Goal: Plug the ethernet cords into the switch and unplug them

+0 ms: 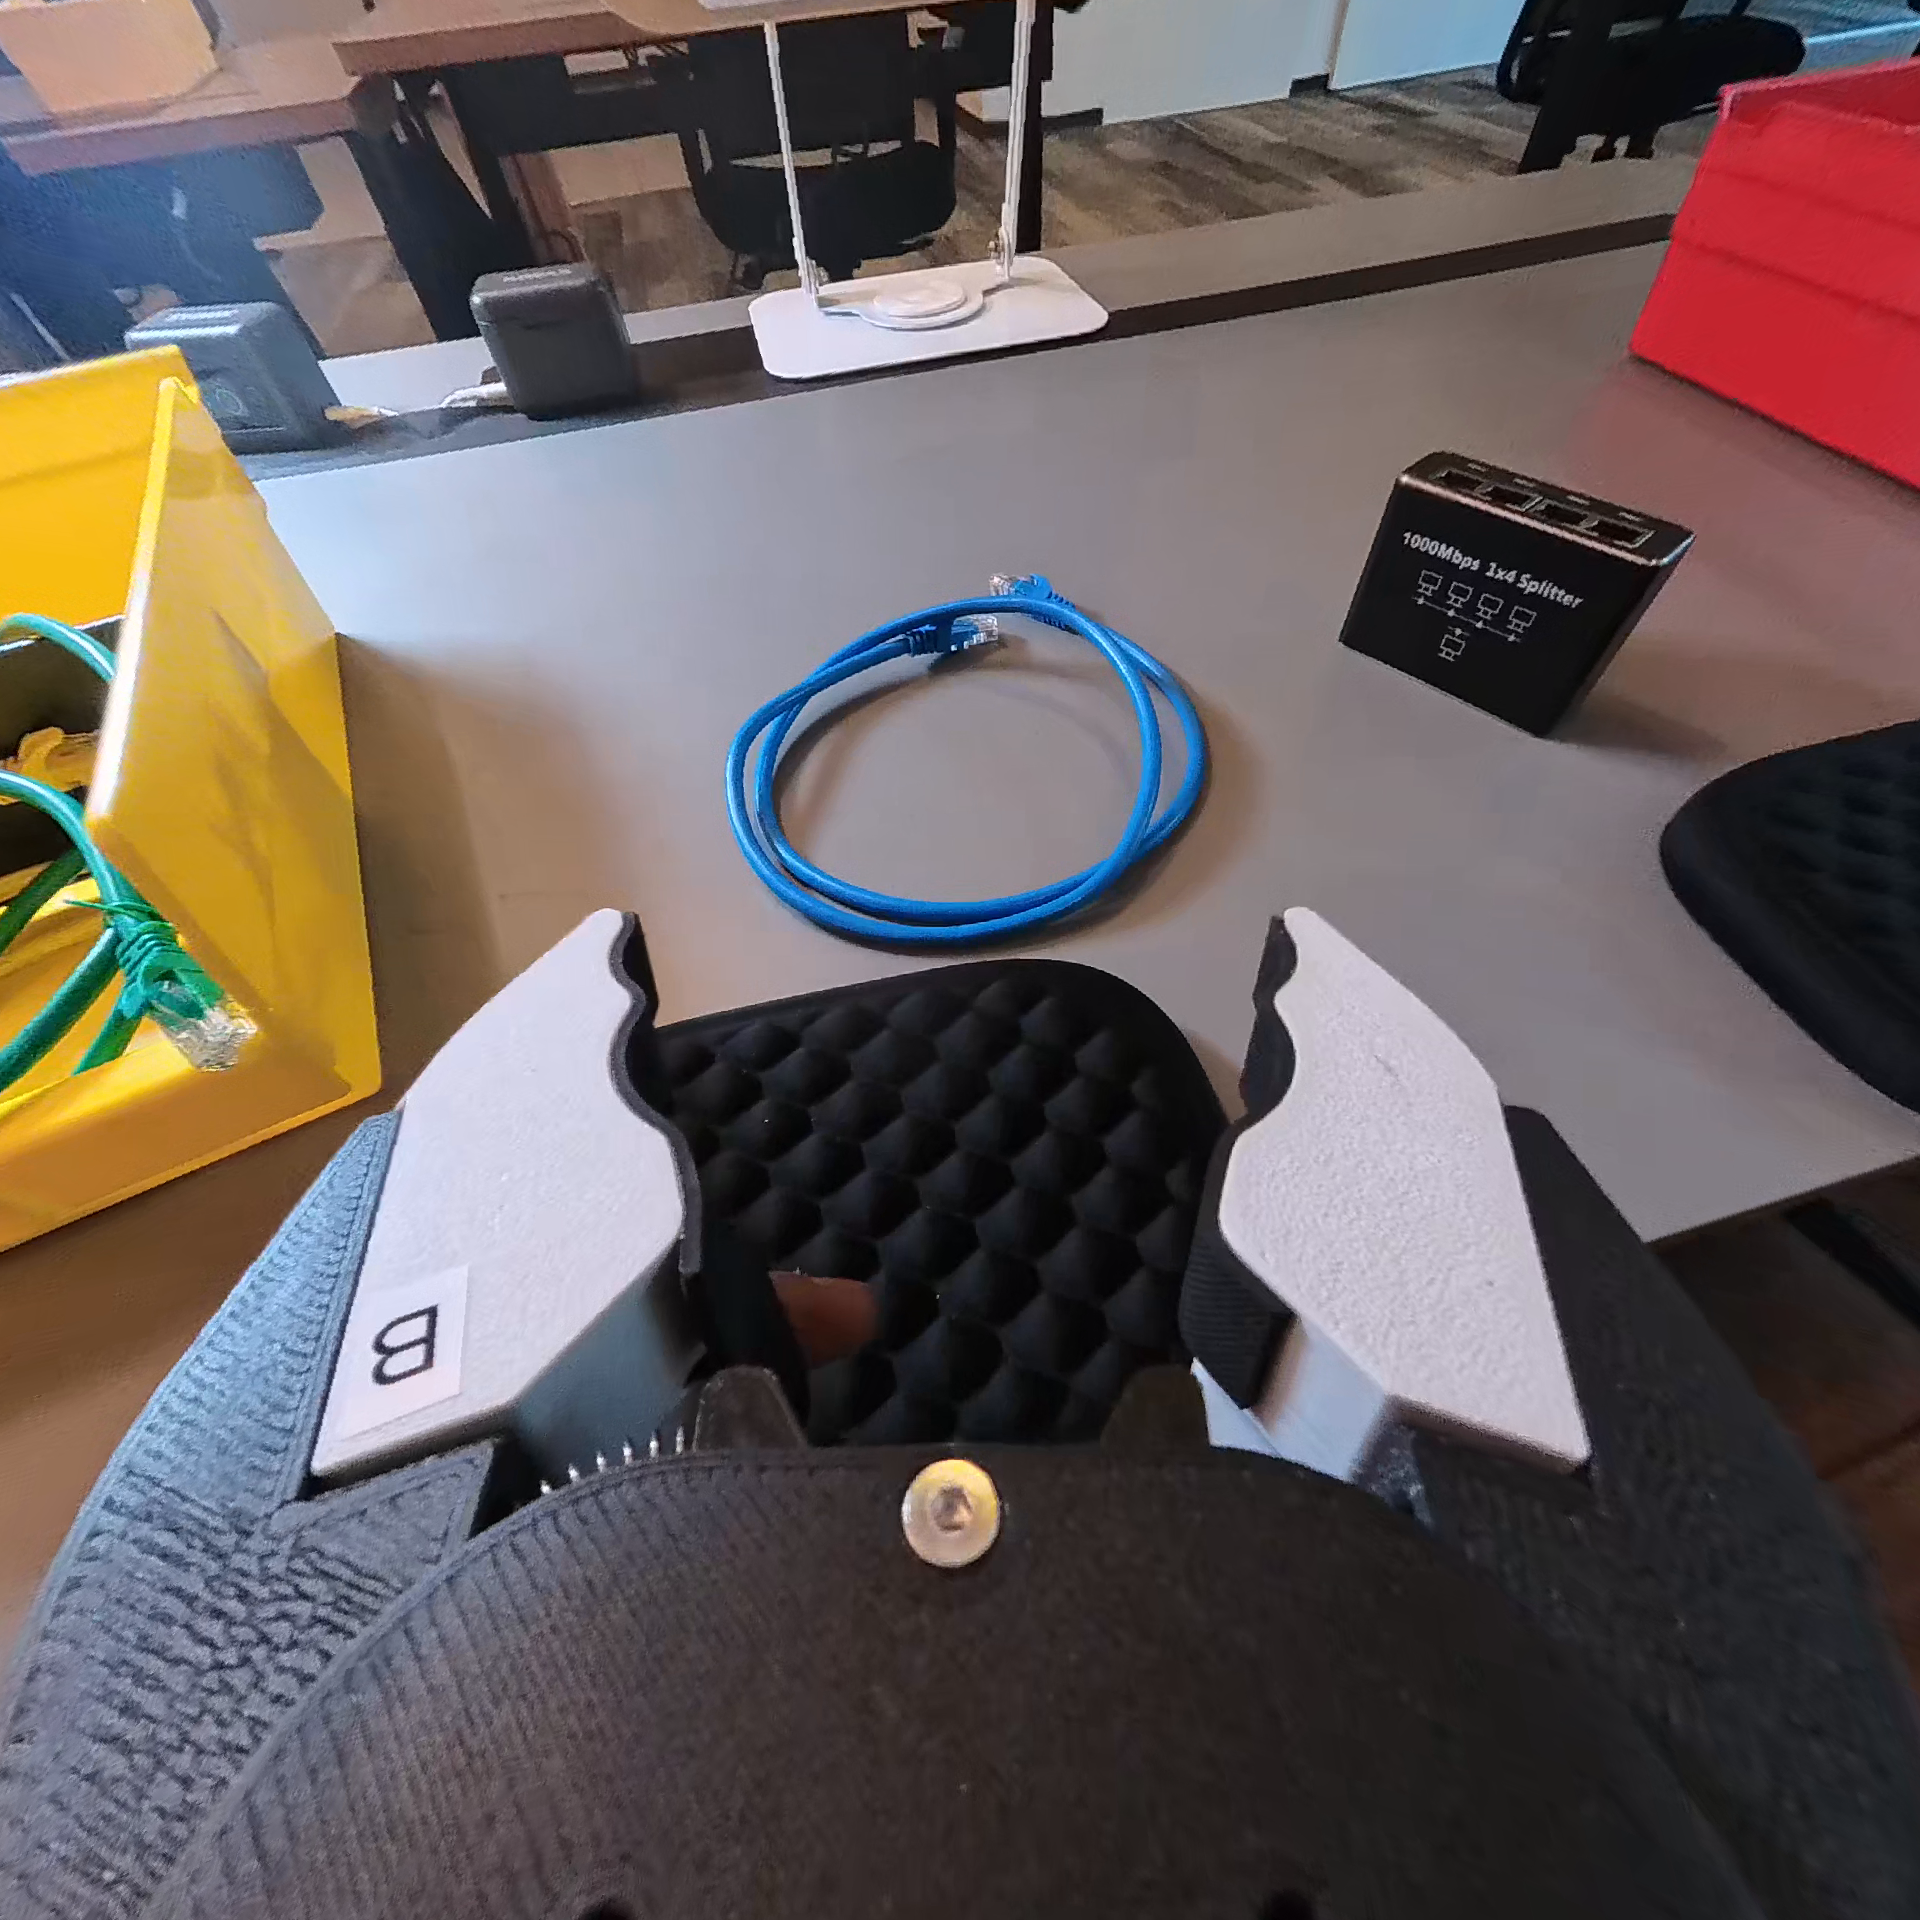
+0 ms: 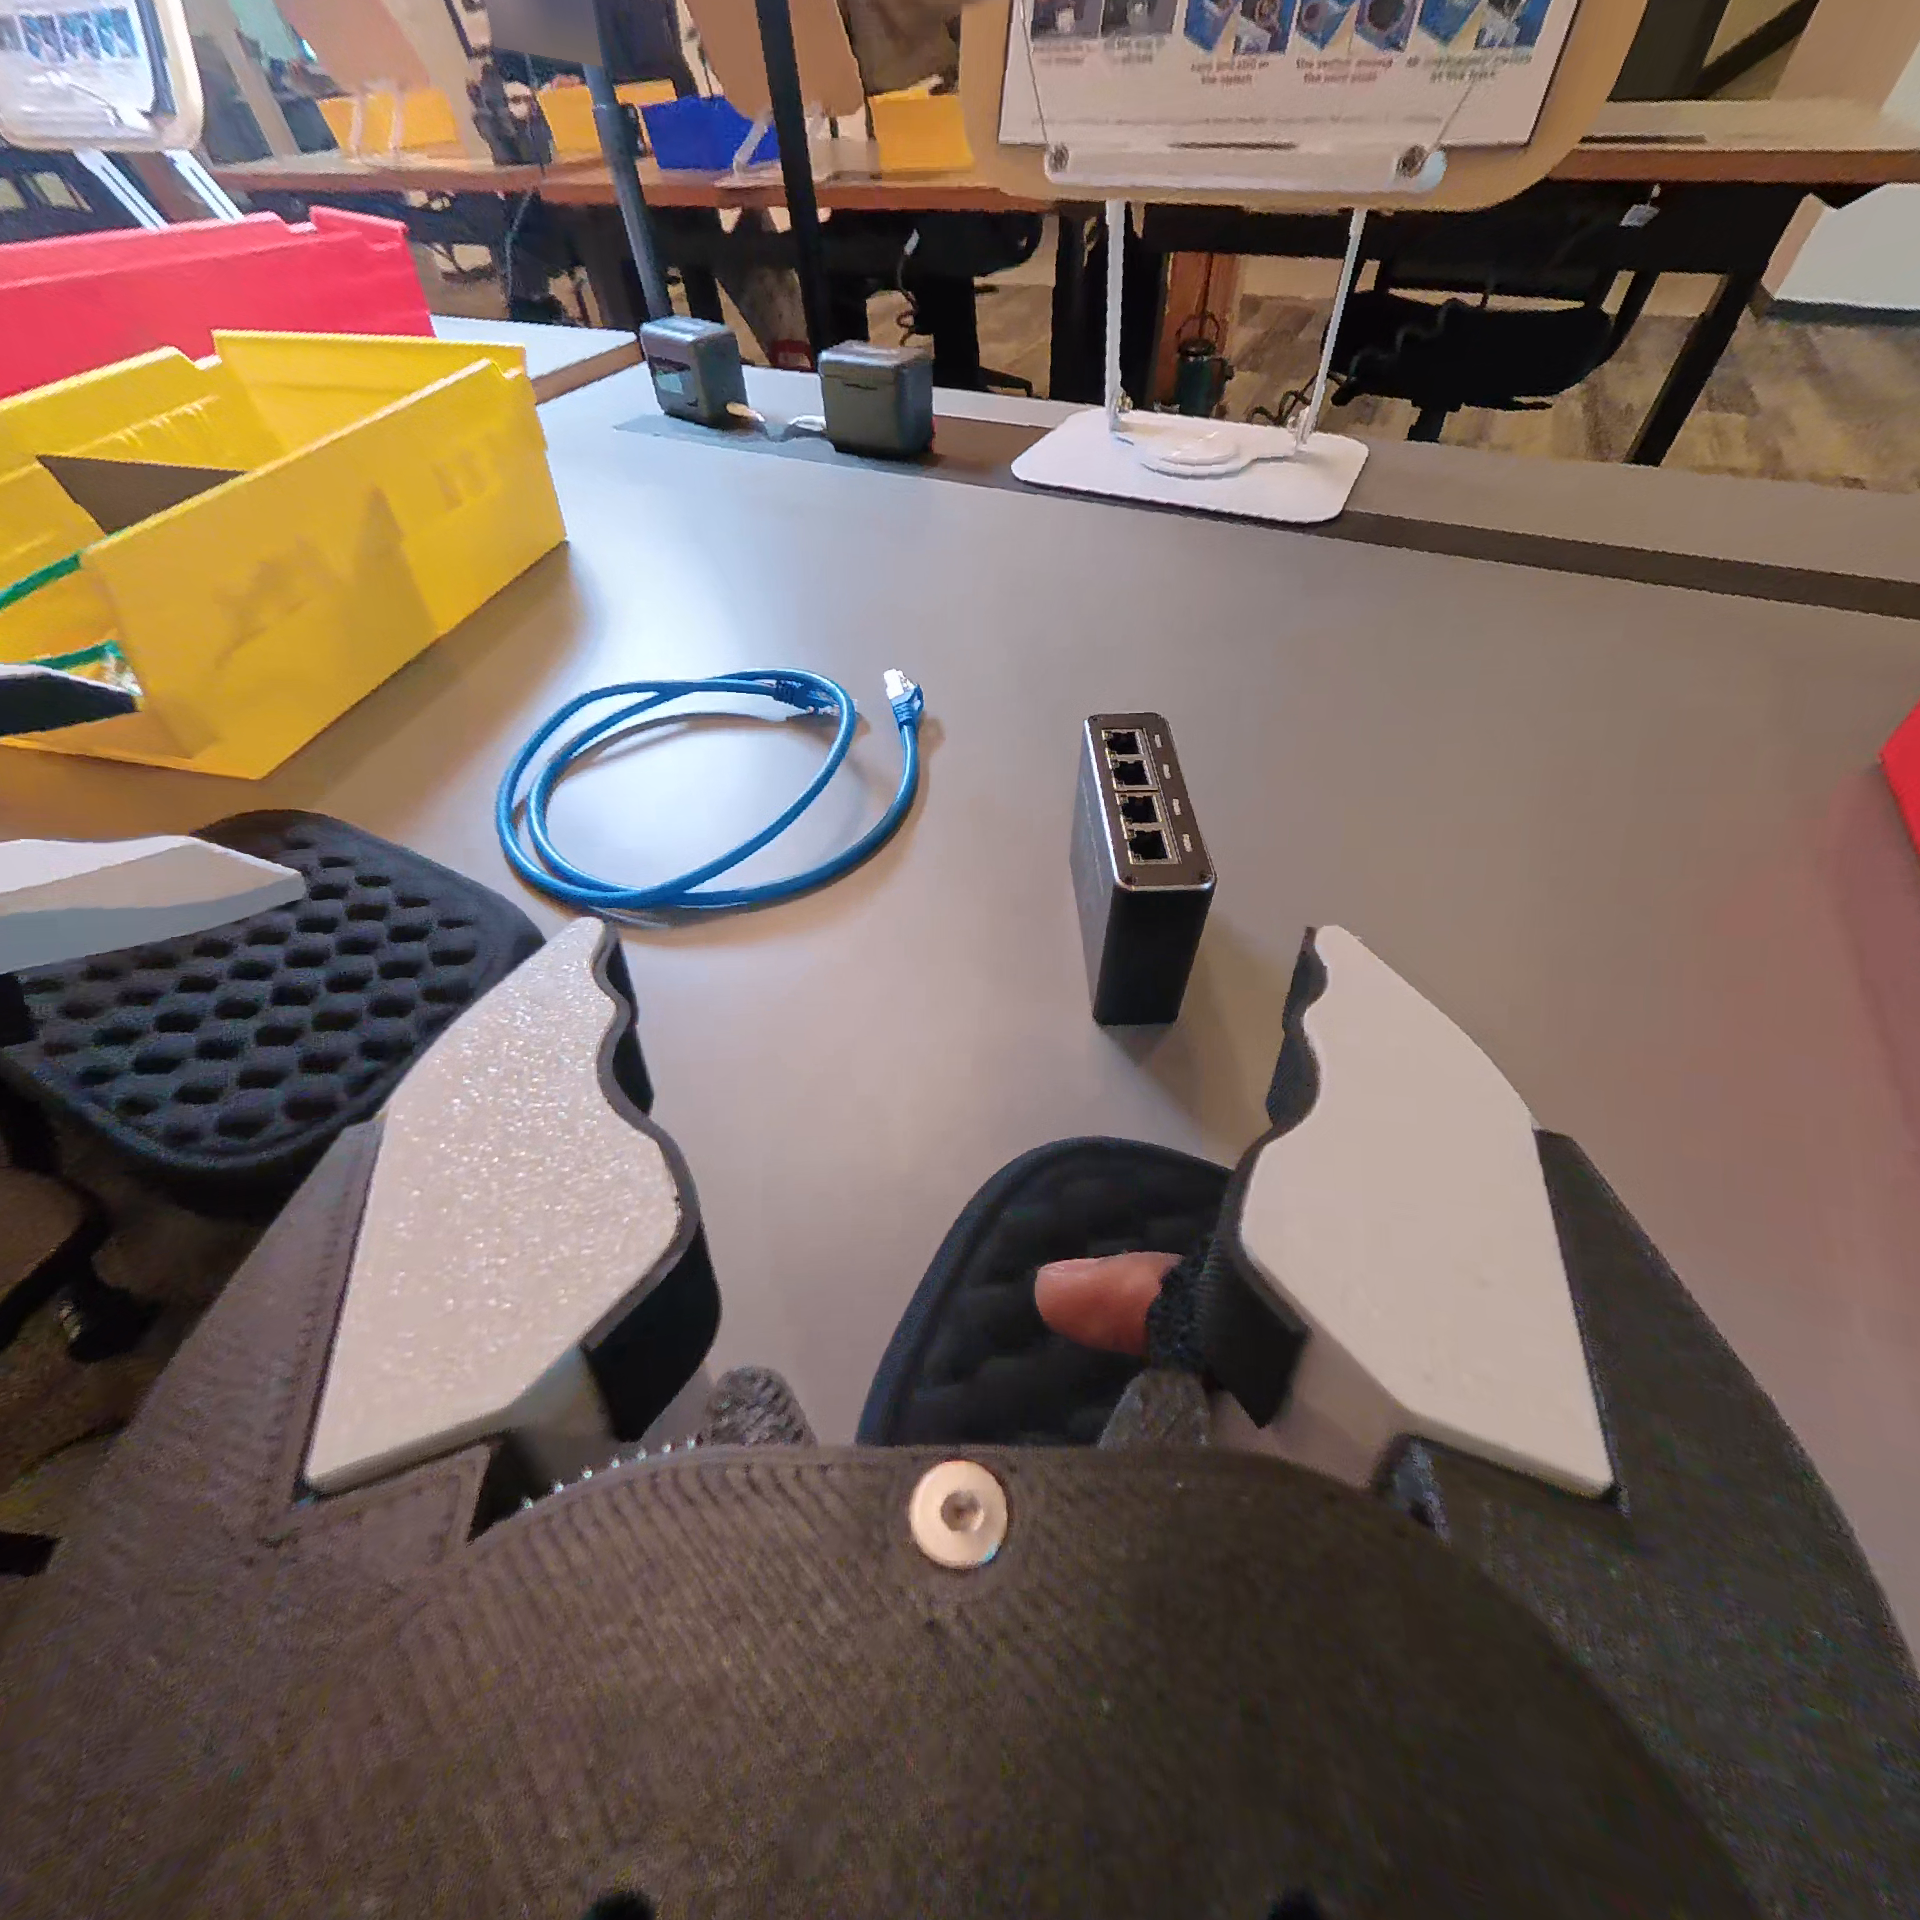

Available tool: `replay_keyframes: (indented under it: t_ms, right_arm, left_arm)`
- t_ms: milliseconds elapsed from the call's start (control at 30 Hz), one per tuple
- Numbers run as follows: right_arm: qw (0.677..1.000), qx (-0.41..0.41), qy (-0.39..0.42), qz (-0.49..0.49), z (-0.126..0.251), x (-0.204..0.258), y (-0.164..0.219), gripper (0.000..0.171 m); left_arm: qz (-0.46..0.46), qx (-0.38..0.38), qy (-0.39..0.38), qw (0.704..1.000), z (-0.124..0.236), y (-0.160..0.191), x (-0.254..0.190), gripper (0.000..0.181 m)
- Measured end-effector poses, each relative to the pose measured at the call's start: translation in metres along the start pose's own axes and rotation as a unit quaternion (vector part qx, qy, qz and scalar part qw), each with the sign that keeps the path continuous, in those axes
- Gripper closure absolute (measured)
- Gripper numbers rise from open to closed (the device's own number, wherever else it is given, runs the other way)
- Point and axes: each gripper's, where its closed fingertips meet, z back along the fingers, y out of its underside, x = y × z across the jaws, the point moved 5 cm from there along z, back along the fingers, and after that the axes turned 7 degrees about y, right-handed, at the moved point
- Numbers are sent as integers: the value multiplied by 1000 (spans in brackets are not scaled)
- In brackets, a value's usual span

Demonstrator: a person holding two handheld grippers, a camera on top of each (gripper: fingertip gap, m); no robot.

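A coiled blue ethernet cord (image 1: 966, 769) lies on the grey table, both plugs free at its far side; it also shows in the right wrist view (image 2: 707, 790). A small black switch (image 1: 1512, 592) stands to its right, with no cord in it; the right wrist view shows its row of empty ports (image 2: 1138, 800) facing up. My left gripper (image 1: 951, 935) is open and empty, just short of the cord. My right gripper (image 2: 956, 945) is open and empty, just short of the switch. Green cords (image 1: 114, 935) lie in the yellow bin.
A yellow bin (image 1: 218, 790) stands at the left, also in the right wrist view (image 2: 312, 561). A red bin (image 1: 1808, 260) is at the far right. A white stand base (image 1: 925, 322) and dark chargers (image 1: 556, 338) sit on the back edge. Black padded rests (image 2: 239, 997) lie near the front. The left gripper is farther from the small black switch (image 1: 1512, 592), some 20 centimetres, than the right, some 12 centimetres.
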Motion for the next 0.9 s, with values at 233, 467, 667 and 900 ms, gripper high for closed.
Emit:
replay_keyframes:
  t_ms: [233,467,667,900]
  right_arm:
    - [1000,19,-11,-6,-10,5,12,54]
    - [996,9,-80,-42,-1,32,4,59]
    - [988,0,-151,-13,18,79,-6,59]
    - [956,97,-251,115,-16,92,-4,107]
  left_arm:
    - [4,-9,9,1000,-4,2,-1,72]
    - [7,0,-17,1000,-7,7,5,71]
    - [-4,44,-91,995,13,16,53,75]
    - [18,42,72,996,29,-4,49,90]
